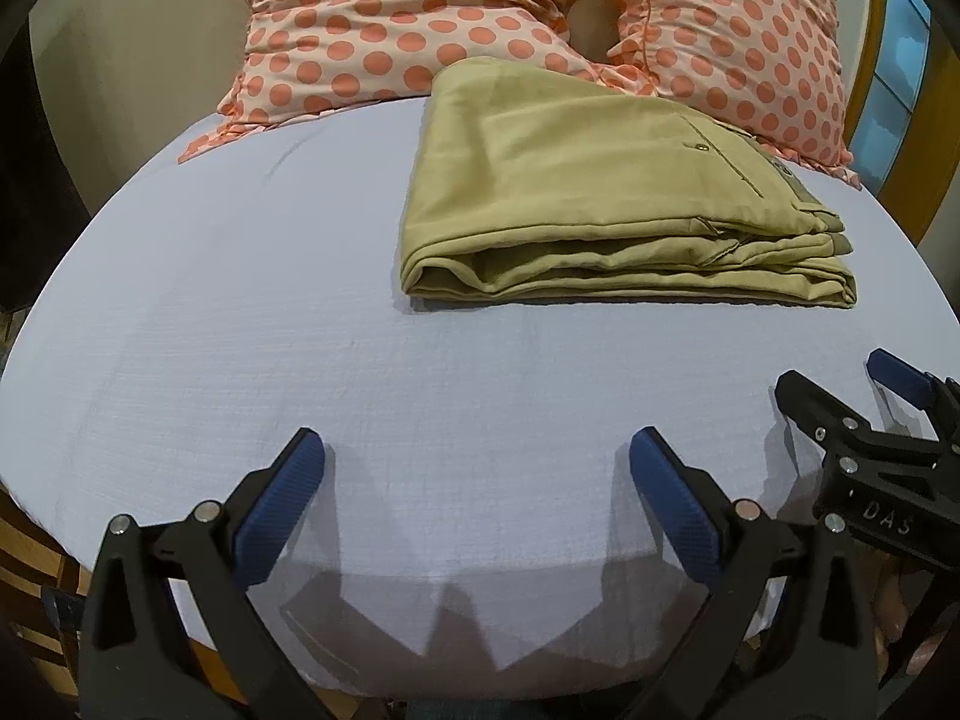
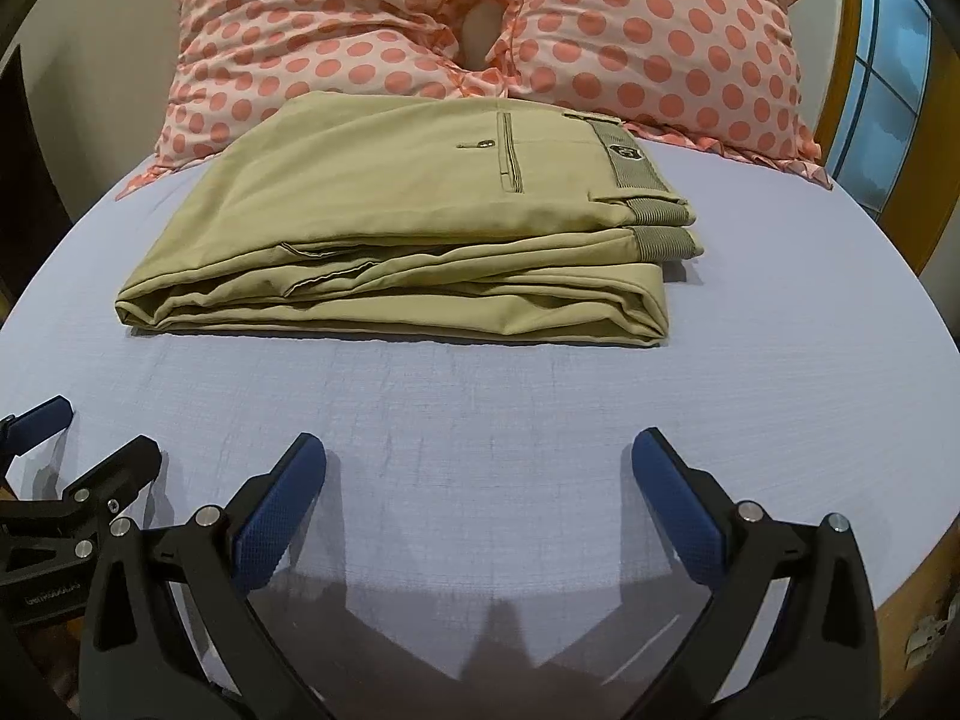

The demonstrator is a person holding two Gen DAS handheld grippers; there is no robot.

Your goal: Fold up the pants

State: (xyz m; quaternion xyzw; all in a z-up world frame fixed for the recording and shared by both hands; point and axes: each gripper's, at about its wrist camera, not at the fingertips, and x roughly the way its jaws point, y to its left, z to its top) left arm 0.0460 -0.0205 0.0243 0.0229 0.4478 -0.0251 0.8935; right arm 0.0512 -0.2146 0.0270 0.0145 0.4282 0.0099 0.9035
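Note:
Khaki pants (image 1: 600,192) lie folded into a flat stack on the pale blue bed sheet (image 1: 300,330), back pocket and waistband up; they also show in the right wrist view (image 2: 408,228). My left gripper (image 1: 477,450) is open and empty, low over the sheet near the bed's front edge, well short of the pants. My right gripper (image 2: 479,450) is open and empty, beside the left one, also short of the pants. The right gripper shows at the right of the left wrist view (image 1: 840,384), and the left gripper at the left of the right wrist view (image 2: 96,432).
Two pink pillows with orange dots (image 2: 312,42) (image 2: 660,42) lean at the head of the bed behind the pants. A window with a yellow frame (image 2: 876,90) is at the far right. The sheet (image 2: 780,360) spreads around the pants.

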